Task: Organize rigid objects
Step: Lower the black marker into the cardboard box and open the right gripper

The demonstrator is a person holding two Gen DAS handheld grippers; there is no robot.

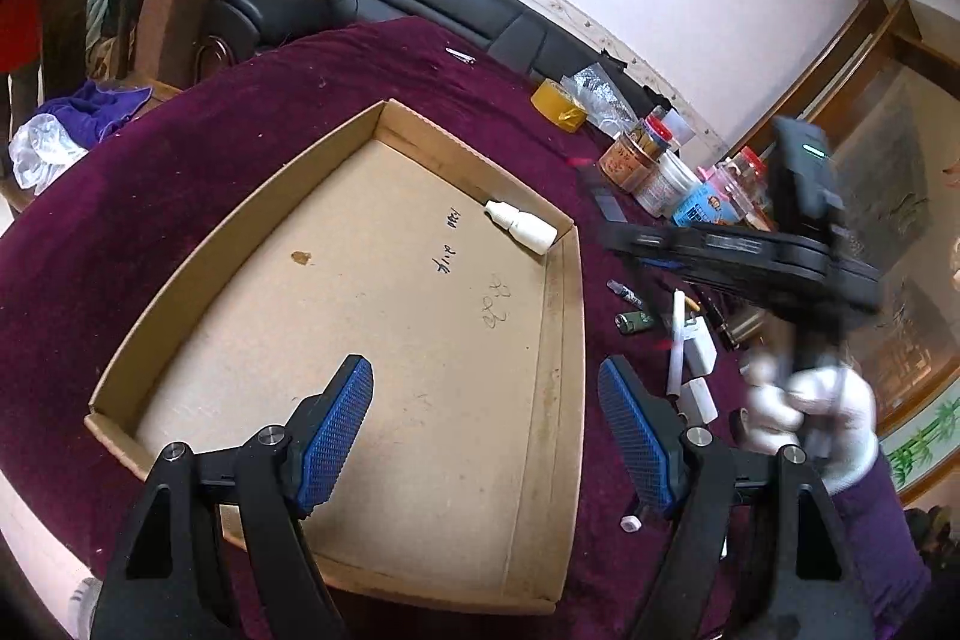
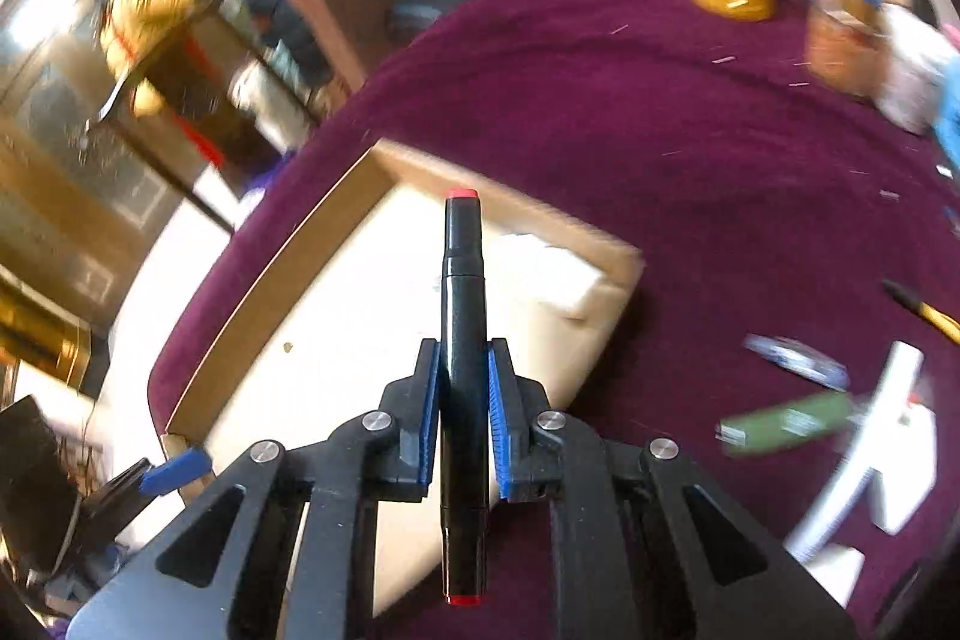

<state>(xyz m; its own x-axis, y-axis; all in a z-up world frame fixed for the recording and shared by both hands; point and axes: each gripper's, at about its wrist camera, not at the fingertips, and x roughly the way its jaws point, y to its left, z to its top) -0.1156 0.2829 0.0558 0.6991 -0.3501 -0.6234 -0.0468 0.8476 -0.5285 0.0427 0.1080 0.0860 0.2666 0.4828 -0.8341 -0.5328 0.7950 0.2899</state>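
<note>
Right wrist view: right gripper (image 2: 462,400) clamps black red-capped marker (image 2: 461,316), carrying toward cardboard tray (image 2: 288,244); next, lower and release inside. Left gripper (image 1: 486,436) wide, empty.

Right gripper (image 1: 744,250) in left wrist view: motion-smeared at 3 o'clock, fingertips unreadable. Gloved hand (image 1: 822,412) below it blurred. Jar cluster (image 1: 678,178) at 2 o'clock: labels illegible. Right wrist view: small items (image 2: 792,418) at 4 o'clock streaked, identity unclear. Cardboard tray (image 2: 252,304): near corner hidden behind gripper body.
</note>
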